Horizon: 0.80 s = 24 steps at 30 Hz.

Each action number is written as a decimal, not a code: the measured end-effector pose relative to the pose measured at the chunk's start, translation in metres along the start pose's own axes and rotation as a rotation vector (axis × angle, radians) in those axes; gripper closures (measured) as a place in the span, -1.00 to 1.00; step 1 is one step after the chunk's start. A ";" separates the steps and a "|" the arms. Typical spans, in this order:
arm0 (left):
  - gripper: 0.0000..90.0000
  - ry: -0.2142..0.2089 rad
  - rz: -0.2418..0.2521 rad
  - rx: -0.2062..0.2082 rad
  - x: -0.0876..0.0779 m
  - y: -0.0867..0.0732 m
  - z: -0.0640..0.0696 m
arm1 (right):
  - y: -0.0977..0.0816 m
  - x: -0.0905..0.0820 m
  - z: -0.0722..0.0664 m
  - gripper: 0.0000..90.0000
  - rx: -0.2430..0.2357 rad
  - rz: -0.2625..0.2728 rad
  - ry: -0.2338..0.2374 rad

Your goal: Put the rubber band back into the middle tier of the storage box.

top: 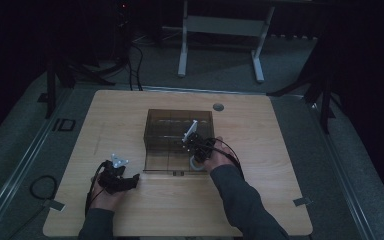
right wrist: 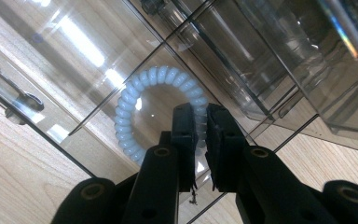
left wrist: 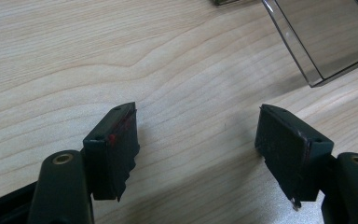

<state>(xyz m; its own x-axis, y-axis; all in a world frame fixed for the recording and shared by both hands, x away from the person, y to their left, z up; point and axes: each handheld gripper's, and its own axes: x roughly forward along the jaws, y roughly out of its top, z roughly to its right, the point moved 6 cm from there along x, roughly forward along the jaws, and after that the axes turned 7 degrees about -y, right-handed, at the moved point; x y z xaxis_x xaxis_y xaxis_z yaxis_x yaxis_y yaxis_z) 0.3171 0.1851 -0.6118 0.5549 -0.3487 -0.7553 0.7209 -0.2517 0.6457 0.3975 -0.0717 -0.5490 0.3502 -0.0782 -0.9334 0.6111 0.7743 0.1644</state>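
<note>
Right tongs (right wrist: 200, 140) are pressed nearly together, pinching the near side of a pale spiral hair tie (right wrist: 135, 100). The coil passes between the two black jaws. The hair tie lies in a front compartment of a smoky clear plastic organizer box (top: 177, 137), close to its front right corner; in the high view it shows as a pale ring (top: 196, 163) just under the right hand (top: 215, 159). Dividers and a clasp of the box are visible around the ring in the right gripper view.

Left tongs (left wrist: 196, 144) are spread wide with nothing between them, only bare wood grain of the tabletop (left wrist: 98, 60). A corner of the box's clear lid (left wrist: 321, 42) sits beyond the jaws, apart from them. In the high view the left tongs (top: 130, 180) rest low over the tabletop (top: 260, 200), left of the box's front edge and well apart from the hair tie.
</note>
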 end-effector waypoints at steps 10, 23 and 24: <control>-0.34 0.000 0.000 0.000 0.000 0.000 0.000 | -0.002 0.000 0.000 0.76 0.003 0.006 0.010; -0.34 0.001 -0.001 0.002 0.000 0.000 0.000 | 0.000 -0.008 -0.002 0.66 0.000 0.024 0.019; -0.34 0.001 -0.001 0.003 0.000 0.000 0.000 | 0.000 -0.010 -0.001 0.65 0.001 0.030 0.020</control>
<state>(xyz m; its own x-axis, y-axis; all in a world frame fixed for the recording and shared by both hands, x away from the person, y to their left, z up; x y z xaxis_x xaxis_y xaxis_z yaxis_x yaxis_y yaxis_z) 0.3173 0.1854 -0.6118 0.5547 -0.3478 -0.7559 0.7201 -0.2546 0.6455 0.3933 -0.0705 -0.5400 0.3536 -0.0422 -0.9344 0.6013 0.7755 0.1925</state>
